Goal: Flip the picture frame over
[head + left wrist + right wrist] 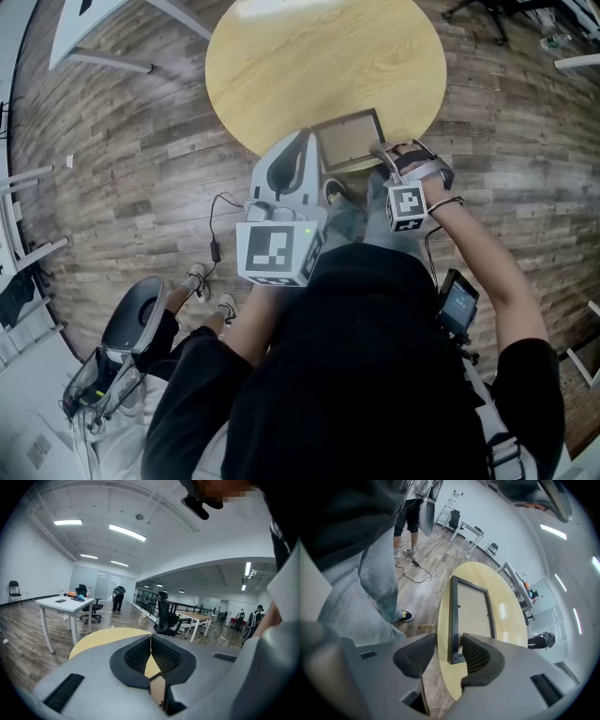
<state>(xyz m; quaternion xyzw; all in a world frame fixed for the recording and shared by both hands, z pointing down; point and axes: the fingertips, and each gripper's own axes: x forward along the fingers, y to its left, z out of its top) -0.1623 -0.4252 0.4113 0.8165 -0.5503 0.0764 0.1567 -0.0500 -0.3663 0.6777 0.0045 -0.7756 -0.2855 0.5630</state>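
The picture frame (349,139) lies flat at the near rim of the round yellow table (319,56); its tan panel with small clips faces up inside a dark border (472,611). My right gripper (384,161) points down at the frame's near right corner. In the right gripper view that gripper (449,652) stands open, with the dark corner between the pads and a gap on the left side. My left gripper (305,141) hovers just left of the frame, and in its own view the left gripper (151,641) is shut with its pads meeting and nothing held.
The table top (506,616) stretches away beyond the frame. A cable (216,225) lies on the wood floor to the left, near a seated person's feet (199,277). Farther off stand a white desk (65,604) and a black office chair (166,616).
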